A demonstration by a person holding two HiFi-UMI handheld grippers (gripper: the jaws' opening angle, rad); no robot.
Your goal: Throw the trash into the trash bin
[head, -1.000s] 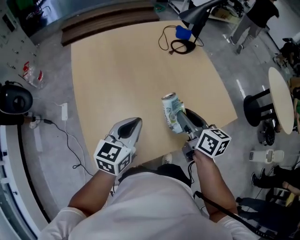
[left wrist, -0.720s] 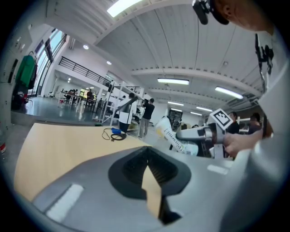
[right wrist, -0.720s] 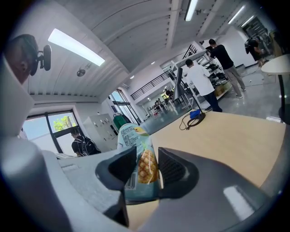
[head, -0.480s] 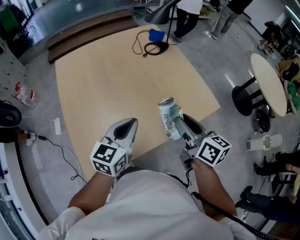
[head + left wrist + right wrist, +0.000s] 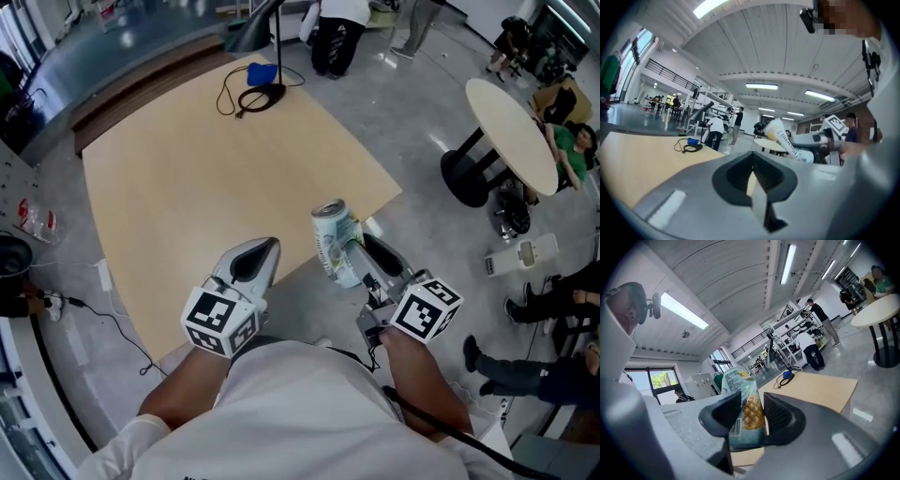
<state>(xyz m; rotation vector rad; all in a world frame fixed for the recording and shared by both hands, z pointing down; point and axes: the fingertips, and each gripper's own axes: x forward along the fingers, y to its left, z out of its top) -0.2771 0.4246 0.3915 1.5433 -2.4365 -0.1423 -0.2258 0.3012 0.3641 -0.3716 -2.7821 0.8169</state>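
A pale green drink can [image 5: 330, 246] with a pineapple picture is held up in the air, tilted, over the table's near corner. My right gripper [image 5: 351, 251] is shut on it. In the right gripper view the can [image 5: 743, 404] stands pinched between both dark pads [image 5: 780, 416]. My left gripper [image 5: 254, 262] hovers beside it on the left, shut and empty, over the table's front edge. The left gripper view shows its jaws [image 5: 753, 180] meeting, with the can [image 5: 783, 139] off to the right.
The light wooden table [image 5: 206, 178] carries a coiled black cable with a blue object [image 5: 255, 86] at its far end. A round white table [image 5: 511, 131] on a black base stands to the right. People stand beyond the table and sit at the right. A power strip [image 5: 103, 275] lies on the floor at the left.
Both grippers have come back from over the table toward its near edge and corner. The can stays in the right gripper. The table has slid to the left in the head view.
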